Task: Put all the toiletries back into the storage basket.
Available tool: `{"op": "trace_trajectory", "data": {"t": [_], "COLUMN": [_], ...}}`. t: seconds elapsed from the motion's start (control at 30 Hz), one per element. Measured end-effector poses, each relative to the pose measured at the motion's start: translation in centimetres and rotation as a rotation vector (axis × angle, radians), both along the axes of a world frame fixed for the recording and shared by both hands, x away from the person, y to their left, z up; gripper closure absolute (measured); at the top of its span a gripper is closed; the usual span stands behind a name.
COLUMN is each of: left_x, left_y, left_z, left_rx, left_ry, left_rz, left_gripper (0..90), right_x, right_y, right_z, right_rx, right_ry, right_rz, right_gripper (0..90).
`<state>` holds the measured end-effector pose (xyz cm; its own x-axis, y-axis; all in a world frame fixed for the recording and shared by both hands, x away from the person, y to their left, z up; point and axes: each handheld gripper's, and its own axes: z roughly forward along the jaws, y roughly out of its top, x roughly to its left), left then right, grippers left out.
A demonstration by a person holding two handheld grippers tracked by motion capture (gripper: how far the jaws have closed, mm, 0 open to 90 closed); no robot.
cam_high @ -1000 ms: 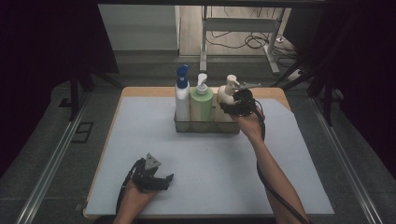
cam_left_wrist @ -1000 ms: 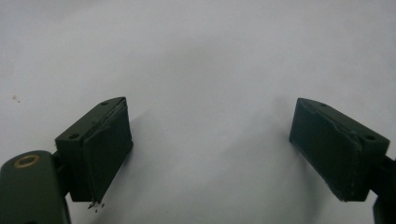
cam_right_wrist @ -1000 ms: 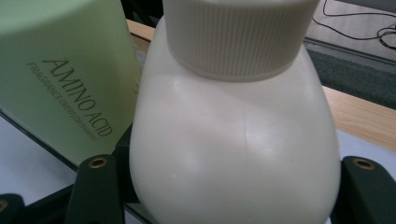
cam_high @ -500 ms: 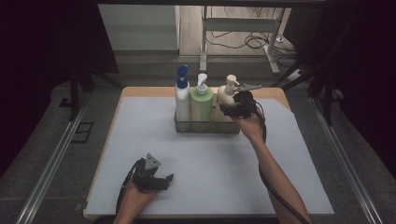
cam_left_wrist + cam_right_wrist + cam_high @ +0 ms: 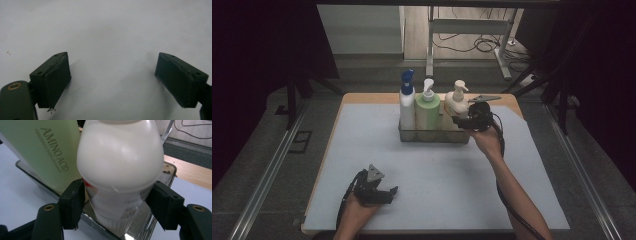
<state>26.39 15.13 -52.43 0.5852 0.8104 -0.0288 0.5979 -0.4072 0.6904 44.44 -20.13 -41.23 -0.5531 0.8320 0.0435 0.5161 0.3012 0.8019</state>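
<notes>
A white pump bottle [image 5: 455, 106] stands at the right end of a metal caddy [image 5: 432, 136], beside a green pump bottle [image 5: 428, 112] and a blue-capped bottle [image 5: 407, 102]. My right gripper [image 5: 463, 120] reaches in level from the right. In the right gripper view its jaws have just been closing, and both pads touch the white bottle [image 5: 120, 160] at its narrow lower body under the shoulder. The green bottle [image 5: 47, 152] stands just to its left. My left gripper [image 5: 388, 192] rests low near the front of the mat, open, with only bare mat between its fingers [image 5: 57, 80].
A pale grey mat [image 5: 362, 150] covers the wooden table [image 5: 362, 97]. The caddy's shiny rim [image 5: 170, 170] lies behind the white bottle. Dark floor, metal rails and a desk frame with cables lie beyond the table's far edge.
</notes>
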Motion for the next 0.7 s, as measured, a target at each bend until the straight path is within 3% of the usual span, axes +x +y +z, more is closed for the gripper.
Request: {"op": "trace_trajectory", "data": {"t": [0.33,0.7], "left_x": [0.0,0.0], "left_y": [0.0,0.0], "left_z": [0.0,0.0], "left_rx": [0.000,0.000], "left_ry": [0.000,-0.001], "left_rz": [0.000,0.000], "left_gripper": [12.5,12.6], "right_x": [-1.3,-1.9], "right_y": [-1.5,-3.1], "right_z": [-0.5,-1.1], "right_rx": [0.003,-0.014], "right_ry": [0.016,0.029], "right_rz": [0.030,0.031], "right_gripper": [45.3,67.6]}}
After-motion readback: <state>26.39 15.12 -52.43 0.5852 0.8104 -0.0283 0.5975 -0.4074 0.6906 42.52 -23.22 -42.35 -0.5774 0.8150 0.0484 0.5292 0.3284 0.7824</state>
